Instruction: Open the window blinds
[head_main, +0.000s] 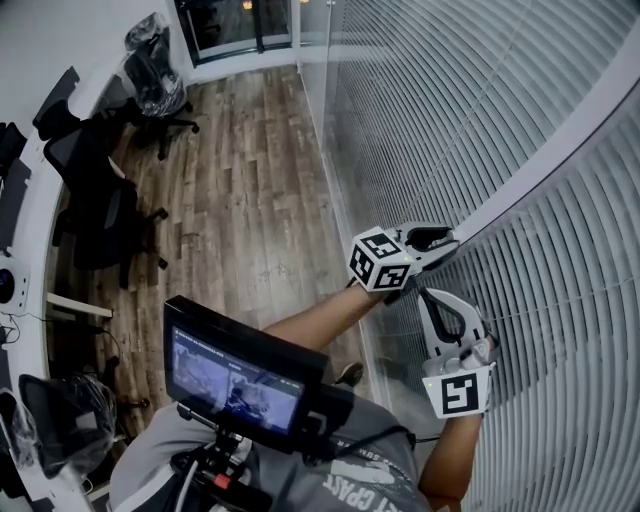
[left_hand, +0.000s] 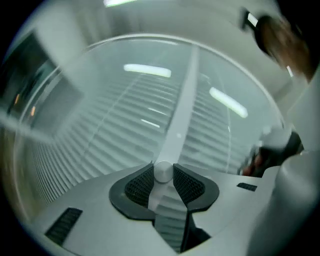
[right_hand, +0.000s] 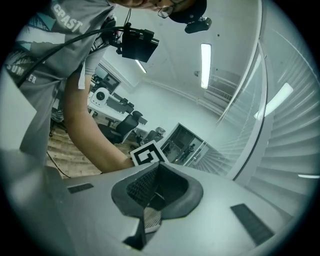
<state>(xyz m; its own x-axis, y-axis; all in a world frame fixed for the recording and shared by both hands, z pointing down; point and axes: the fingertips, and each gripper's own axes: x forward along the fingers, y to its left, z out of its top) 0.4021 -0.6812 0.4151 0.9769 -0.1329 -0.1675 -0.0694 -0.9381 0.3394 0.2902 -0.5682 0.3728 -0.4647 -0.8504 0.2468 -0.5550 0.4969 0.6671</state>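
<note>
The wand (left_hand: 181, 112) of the blinds (left_hand: 107, 132) is pinched at its tip by the left gripper (left_hand: 163, 171). The jaws of the right gripper (right_hand: 156, 169) are pressed together.

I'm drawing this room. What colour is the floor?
The floor is brown, streaky wooden planks; the head view shows it best.

The white slatted window blinds (head_main: 560, 250) are hanging at right, their white round wand (left_hand: 181, 112) sitting between the jaws of the left gripper (left_hand: 163, 169).
</note>
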